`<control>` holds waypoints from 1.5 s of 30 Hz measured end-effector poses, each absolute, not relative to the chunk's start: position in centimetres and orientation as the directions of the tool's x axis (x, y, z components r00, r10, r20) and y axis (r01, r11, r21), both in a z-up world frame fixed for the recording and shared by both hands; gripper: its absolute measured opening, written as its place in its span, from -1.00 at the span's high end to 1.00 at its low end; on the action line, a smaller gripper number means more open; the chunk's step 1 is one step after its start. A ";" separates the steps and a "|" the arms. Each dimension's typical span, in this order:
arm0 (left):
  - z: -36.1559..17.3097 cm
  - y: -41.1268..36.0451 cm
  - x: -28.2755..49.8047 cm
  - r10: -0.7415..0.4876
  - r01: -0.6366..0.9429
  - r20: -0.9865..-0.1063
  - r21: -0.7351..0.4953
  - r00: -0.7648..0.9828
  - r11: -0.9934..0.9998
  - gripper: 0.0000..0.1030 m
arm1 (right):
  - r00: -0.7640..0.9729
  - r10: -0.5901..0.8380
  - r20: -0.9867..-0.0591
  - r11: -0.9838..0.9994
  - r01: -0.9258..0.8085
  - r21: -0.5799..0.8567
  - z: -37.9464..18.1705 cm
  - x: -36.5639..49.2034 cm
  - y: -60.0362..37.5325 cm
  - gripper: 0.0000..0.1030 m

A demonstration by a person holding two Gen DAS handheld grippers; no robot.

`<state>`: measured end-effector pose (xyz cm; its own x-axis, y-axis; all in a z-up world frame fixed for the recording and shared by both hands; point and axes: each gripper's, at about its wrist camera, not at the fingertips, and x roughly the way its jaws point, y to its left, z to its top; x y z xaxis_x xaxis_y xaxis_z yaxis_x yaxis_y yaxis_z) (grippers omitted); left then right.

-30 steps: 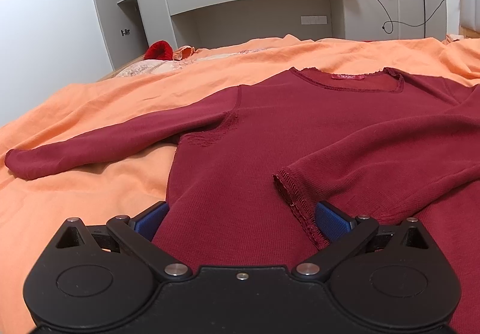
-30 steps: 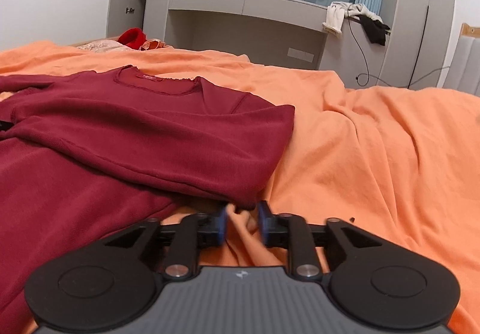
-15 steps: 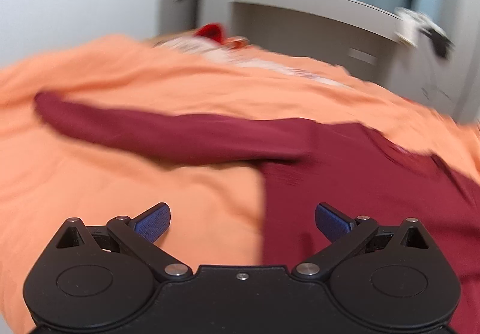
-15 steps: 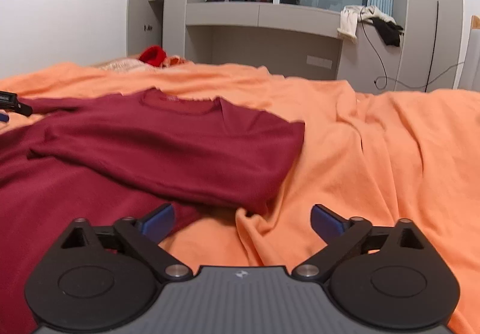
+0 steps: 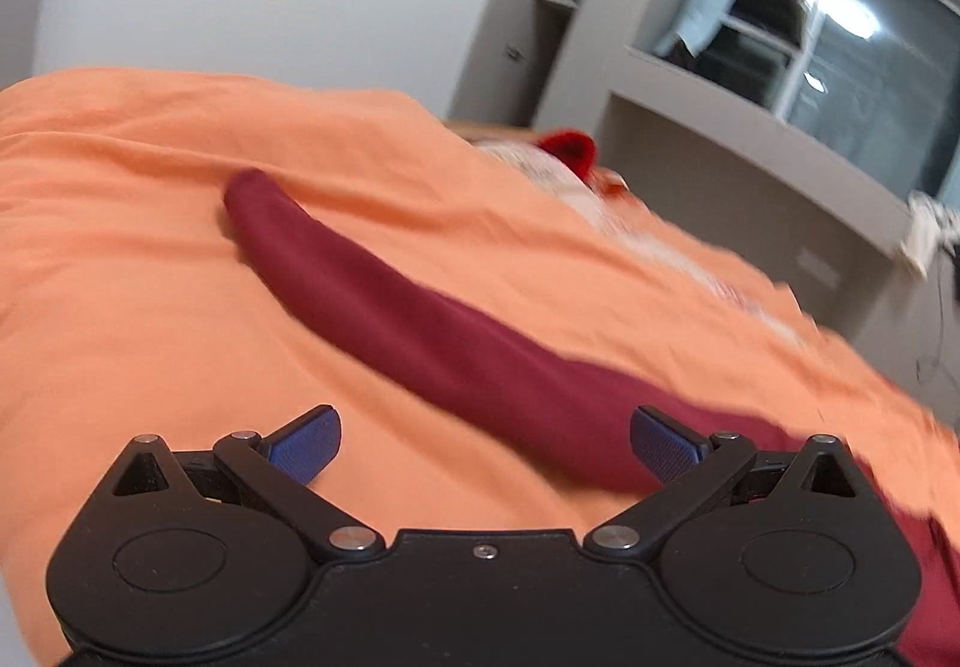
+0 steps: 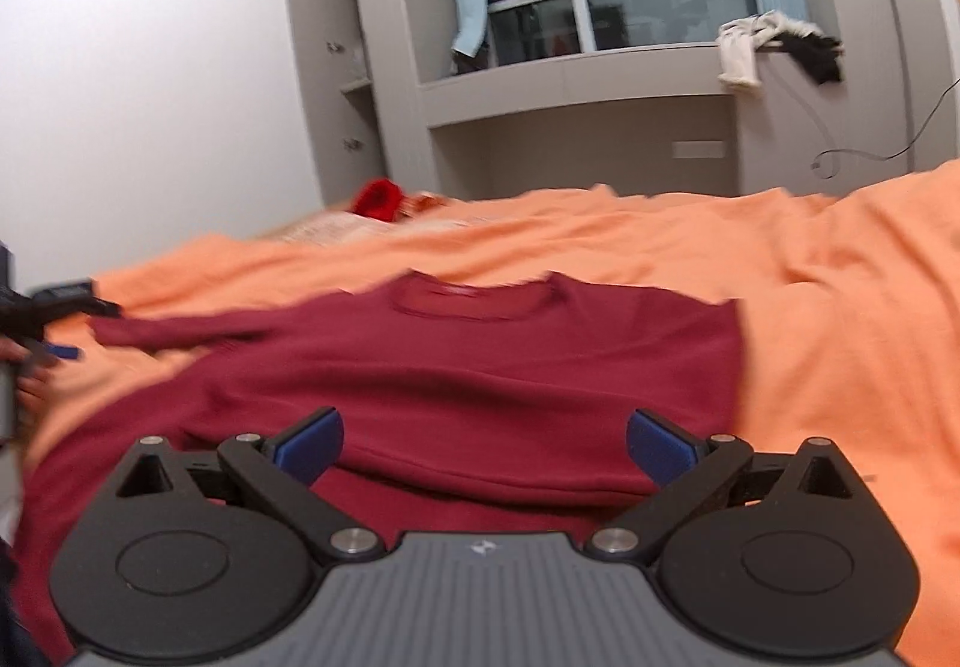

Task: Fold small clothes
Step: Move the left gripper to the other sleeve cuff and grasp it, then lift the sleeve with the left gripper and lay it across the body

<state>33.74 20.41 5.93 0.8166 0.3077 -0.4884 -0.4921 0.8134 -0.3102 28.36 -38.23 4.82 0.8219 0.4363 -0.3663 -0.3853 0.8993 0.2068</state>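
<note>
Your right gripper has let go, your left gripper has swung to the outstretched sleeve; both jaws spread, empty: fold that sleeve next.

Each claw has black linkages, silver screws and blue ribbed pads

The left tool is hovering with its jaws spread wide over a maroon sleeve lying across the orange bedspread.
</note>
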 end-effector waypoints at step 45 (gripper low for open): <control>14.1 14.3 37.1 0.328 -0.332 -0.059 -0.112 0.943 0.937 0.73 | 0.764 0.528 -0.370 0.842 -0.414 0.346 2.5 29.1 -35.4 -0.99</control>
<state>37.08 14.31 14.12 0.9430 0.3276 -0.0592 -0.3324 0.9365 -0.1117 29.12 -35.43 2.48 0.7644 0.5278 -0.3703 -0.4136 0.8420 0.3463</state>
